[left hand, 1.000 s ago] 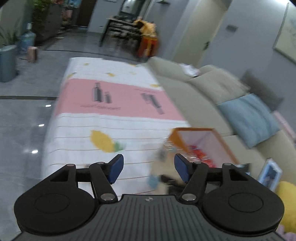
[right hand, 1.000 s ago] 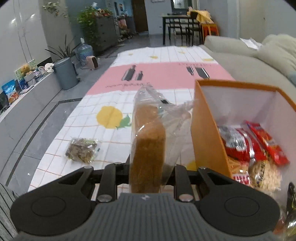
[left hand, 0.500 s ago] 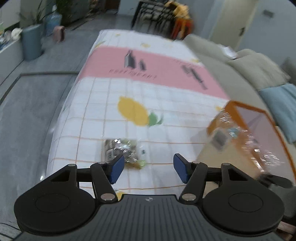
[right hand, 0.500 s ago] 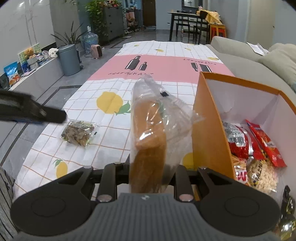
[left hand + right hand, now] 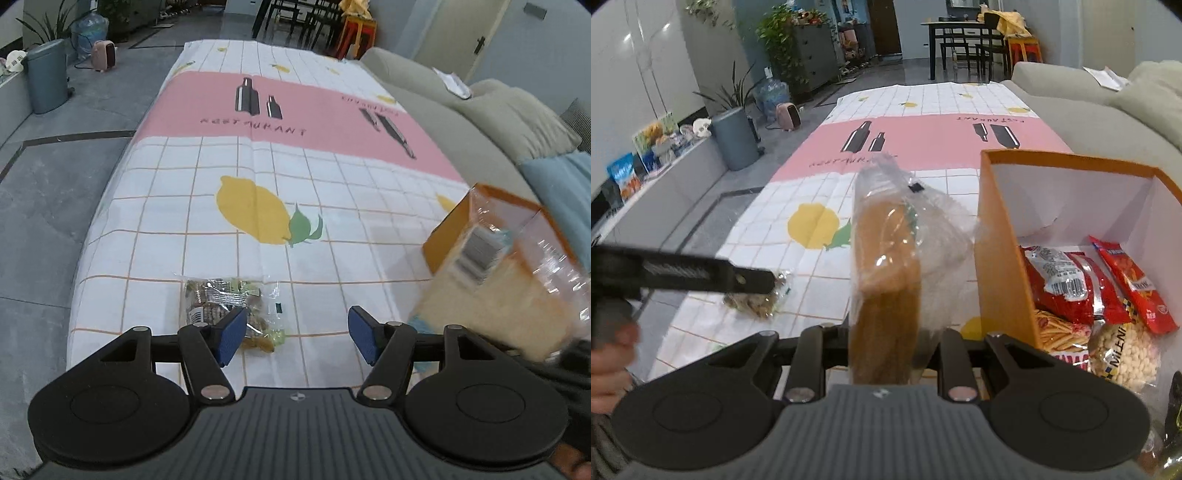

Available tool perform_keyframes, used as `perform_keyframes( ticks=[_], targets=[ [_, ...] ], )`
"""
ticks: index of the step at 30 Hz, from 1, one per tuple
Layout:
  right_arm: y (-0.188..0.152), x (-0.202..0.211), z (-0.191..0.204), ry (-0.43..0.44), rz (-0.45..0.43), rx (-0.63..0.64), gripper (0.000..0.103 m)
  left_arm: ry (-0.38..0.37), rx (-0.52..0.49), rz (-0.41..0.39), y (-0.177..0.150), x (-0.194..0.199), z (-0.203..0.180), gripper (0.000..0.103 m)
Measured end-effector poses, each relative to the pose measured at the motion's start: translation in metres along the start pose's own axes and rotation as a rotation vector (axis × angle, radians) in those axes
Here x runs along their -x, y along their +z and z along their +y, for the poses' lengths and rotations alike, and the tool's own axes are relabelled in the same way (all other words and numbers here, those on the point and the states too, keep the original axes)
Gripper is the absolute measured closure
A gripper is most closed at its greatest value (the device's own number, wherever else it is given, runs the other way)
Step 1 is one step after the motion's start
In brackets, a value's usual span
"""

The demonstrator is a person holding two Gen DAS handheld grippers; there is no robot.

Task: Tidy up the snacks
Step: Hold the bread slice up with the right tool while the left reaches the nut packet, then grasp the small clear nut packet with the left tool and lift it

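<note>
My right gripper [image 5: 884,339] is shut on a bag of sliced bread [image 5: 886,280] in clear plastic, held upright just left of the orange box [image 5: 1001,258]. The box holds red snack packs [image 5: 1067,284] and a peanut bag [image 5: 1123,354]. The bread also shows in the left wrist view [image 5: 498,295], in front of the box [image 5: 450,232]. My left gripper [image 5: 293,338] is open and low over the table, its left finger above a clear bag of small wrapped snacks [image 5: 229,302]. That bag shows in the right wrist view [image 5: 757,299], partly hidden by the left gripper.
The table has a white checked cloth with lemons and a pink band [image 5: 295,107]. A beige sofa [image 5: 480,110] with a blue cushion [image 5: 565,184] runs along the right. A grey bin [image 5: 46,74] and a low shelf [image 5: 646,177] stand on the floor to the left.
My left gripper has swung left and down from the box side to the small snack bag. My right gripper still holds the bread, which has shifted slightly beside the box.
</note>
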State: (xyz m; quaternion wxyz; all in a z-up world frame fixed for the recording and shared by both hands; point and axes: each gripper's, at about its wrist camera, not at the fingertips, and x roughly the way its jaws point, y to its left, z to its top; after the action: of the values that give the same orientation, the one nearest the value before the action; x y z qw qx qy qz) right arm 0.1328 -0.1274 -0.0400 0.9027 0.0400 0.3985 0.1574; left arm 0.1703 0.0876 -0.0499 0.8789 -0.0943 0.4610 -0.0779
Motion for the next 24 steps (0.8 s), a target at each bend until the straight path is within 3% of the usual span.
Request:
perform_keyframes(
  ticks=[3,6,11,14,19,22,24],
  targets=[
    [0.003,0.012,0.001,-0.002,-0.03,0.011,0.082,0.02,0.006,0.061,0.001,-0.017,0.0,0.028],
    [0.004,0.018,-0.001,0.02,-0.041,-0.003,0.082,0.056,-0.025,0.045,0.003,-0.018,-0.004,0.028],
    [0.005,0.021,-0.006,0.033,-0.04,-0.031,0.082,0.168,-0.158,-0.006,0.006,-0.018,-0.012,0.02],
    [0.006,0.02,-0.009,0.024,-0.036,-0.043,0.082,0.297,-0.212,0.013,0.005,-0.031,-0.014,0.02],
    [0.007,0.017,-0.011,0.037,-0.028,-0.035,0.082,0.302,-0.167,0.082,0.007,-0.052,-0.005,0.015],
    [0.009,0.017,-0.012,0.039,-0.032,-0.027,0.082,0.252,-0.074,0.106,0.009,-0.058,0.006,0.009],
    [0.009,0.017,-0.013,0.041,-0.035,-0.027,0.082,0.249,-0.08,0.113,0.01,-0.059,0.006,0.008]
  ],
)
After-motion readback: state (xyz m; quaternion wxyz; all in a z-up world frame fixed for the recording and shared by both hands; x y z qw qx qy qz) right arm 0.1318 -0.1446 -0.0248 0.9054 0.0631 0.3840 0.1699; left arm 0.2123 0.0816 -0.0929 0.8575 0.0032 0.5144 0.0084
